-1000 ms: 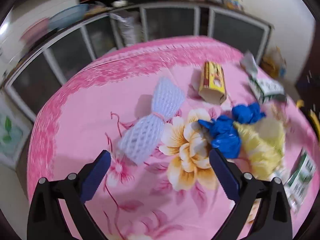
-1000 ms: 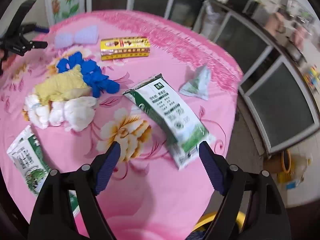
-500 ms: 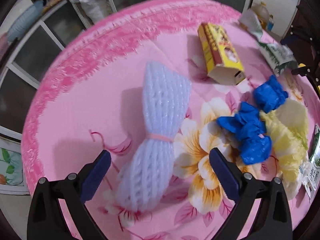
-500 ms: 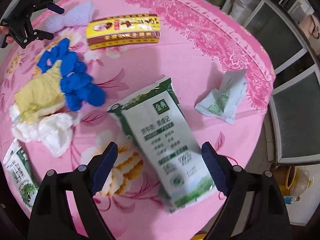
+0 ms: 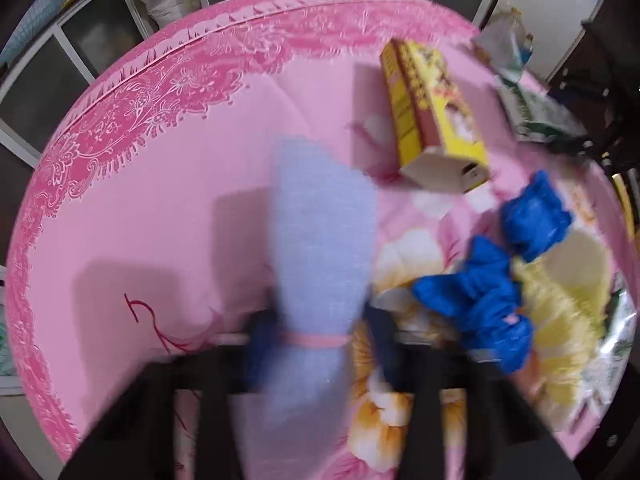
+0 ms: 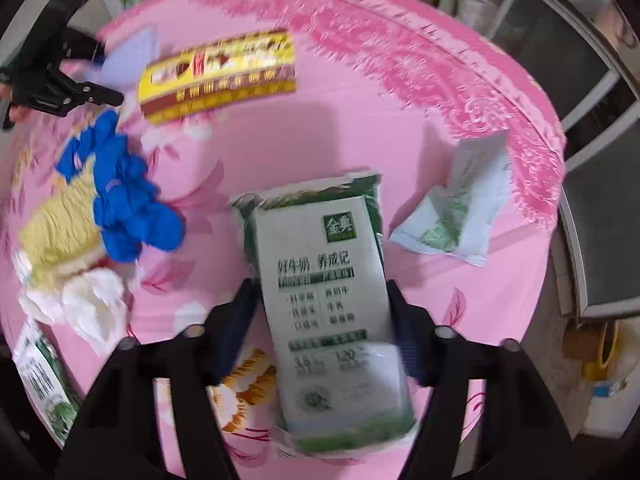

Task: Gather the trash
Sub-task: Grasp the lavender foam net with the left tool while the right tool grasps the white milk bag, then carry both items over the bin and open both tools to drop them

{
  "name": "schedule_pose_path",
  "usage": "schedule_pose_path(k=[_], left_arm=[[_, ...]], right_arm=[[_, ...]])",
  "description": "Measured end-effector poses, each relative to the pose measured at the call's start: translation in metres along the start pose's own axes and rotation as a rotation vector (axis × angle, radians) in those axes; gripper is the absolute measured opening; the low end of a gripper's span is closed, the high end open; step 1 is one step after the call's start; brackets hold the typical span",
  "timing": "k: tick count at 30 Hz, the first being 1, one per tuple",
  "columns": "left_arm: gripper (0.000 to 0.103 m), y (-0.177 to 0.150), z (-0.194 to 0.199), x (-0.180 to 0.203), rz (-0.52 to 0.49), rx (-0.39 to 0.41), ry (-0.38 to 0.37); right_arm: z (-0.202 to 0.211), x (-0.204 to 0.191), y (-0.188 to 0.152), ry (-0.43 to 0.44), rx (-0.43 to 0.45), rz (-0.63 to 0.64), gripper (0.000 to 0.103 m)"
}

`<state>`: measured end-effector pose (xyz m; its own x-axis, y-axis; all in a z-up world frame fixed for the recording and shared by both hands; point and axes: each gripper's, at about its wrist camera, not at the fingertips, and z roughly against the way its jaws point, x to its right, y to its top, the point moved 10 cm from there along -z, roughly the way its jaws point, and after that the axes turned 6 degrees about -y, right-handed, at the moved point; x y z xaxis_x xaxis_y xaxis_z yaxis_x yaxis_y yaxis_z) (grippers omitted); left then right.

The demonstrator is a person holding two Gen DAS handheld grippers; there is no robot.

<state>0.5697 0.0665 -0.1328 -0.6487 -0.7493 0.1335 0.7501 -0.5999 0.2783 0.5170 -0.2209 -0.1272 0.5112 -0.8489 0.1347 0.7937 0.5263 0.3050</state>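
A lavender foam net (image 5: pixel 320 240), tied at the waist with a pink band, lies on the pink floral tablecloth (image 5: pixel 140 200). My left gripper (image 5: pixel 320 316) is closing on that waist, and its blue pads press both sides. A white-and-green milk carton (image 6: pixel 324 280) lies flat under my right gripper (image 6: pixel 319 286), whose jaws are closing with the pads against the carton's long sides. Both views are blurred by motion. The left gripper (image 6: pixel 60 80) also shows at the far left of the right wrist view.
A yellow box (image 5: pixel 436 120), blue gloves (image 5: pixel 492 292), a yellow net (image 5: pixel 560 320), white tissue (image 6: pixel 92 308), a small white-green pouch (image 6: pixel 460 212) and another carton (image 6: pixel 40 380) lie around. The table's rim curves close behind, with glass-door cabinets beyond.
Both grippers came down closer to the table. The left jaws closed from wide open onto the foam net's waist. The right jaws narrowed onto the milk carton.
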Motion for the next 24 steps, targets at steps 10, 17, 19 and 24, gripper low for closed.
schedule_pose_path(k=[10, 17, 19, 24], left_arm=[[0.023, -0.008, 0.062, 0.011, 0.007, 0.115, 0.002], [0.023, -0.031, 0.109, 0.033, 0.014, 0.195, 0.011], [0.023, -0.042, 0.121, 0.042, 0.015, 0.219, 0.005], [0.023, -0.06, 0.131, 0.078, 0.003, 0.272, -0.028]], right_arm=[[0.06, -0.004, -0.011, -0.015, 0.098, -0.043, 0.053], [0.119, 0.0, -0.026, -0.01, 0.201, -0.115, 0.053], [0.13, -0.002, -0.04, -0.004, 0.218, -0.14, 0.053], [0.137, -0.006, -0.083, 0.006, 0.225, -0.211, 0.053]])
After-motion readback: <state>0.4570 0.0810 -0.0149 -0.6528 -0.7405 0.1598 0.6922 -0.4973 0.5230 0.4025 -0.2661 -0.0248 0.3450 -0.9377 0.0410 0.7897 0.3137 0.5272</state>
